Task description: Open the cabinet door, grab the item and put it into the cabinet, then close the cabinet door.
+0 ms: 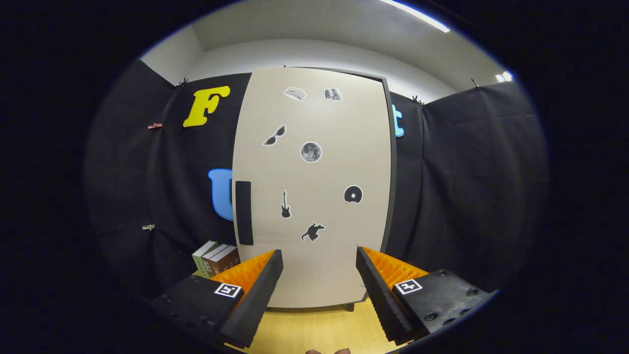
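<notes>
Claw agape; cabinet door upright, closed.

tool | ridged inner faces | square tag per finger | screwed mounts

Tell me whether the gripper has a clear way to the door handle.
Probably yes. The gripper is open and empty, facing the closed cabinet door. The handle sits on the door's left edge, above the left finger, with nothing in front. The books lie lower.
</notes>
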